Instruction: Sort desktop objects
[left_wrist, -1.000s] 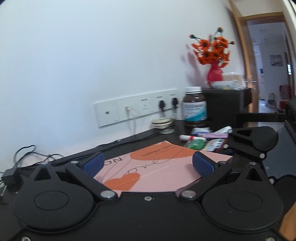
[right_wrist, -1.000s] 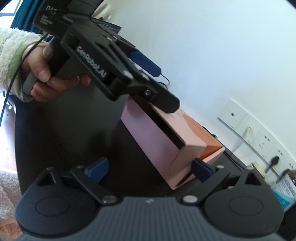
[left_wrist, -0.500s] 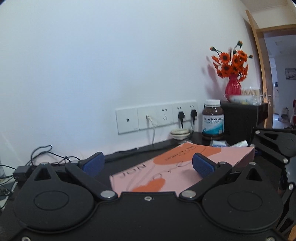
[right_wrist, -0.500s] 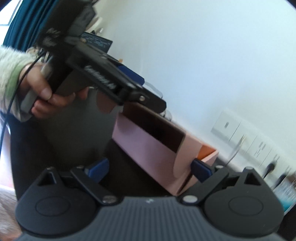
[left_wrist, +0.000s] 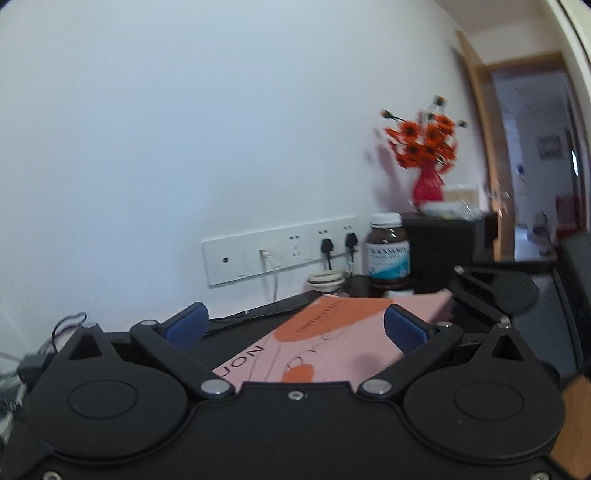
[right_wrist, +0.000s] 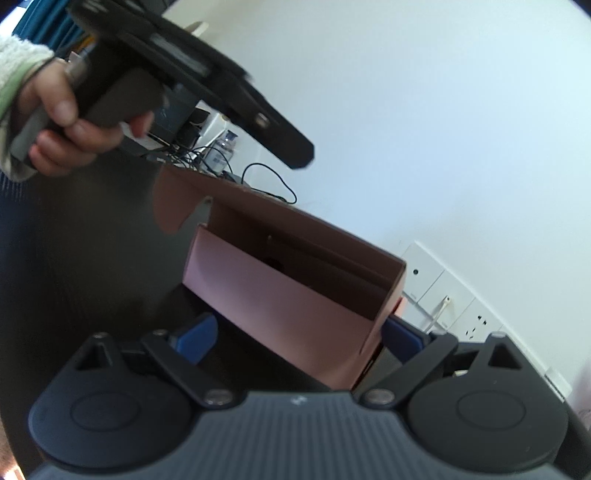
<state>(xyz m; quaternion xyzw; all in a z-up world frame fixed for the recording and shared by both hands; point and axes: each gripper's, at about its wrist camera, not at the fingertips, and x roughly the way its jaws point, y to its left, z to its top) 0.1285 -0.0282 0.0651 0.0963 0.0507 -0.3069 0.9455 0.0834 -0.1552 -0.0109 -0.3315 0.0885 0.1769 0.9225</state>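
Pink contact-lens box (right_wrist: 280, 295) sits at 12 o'clock; my 2 grippers, left gripper (left_wrist: 293, 325) and right gripper (right_wrist: 299, 334), gape empty, so I should brace its open flap first.

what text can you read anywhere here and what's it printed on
"JON": large dark letters on the top of the pink box, cut off at its near edge.
Orange patch on the pink box: a line of small capitals, too blurred to read.
Brown bottle: label text too blurred to read.
Right wrist view: no legible text.
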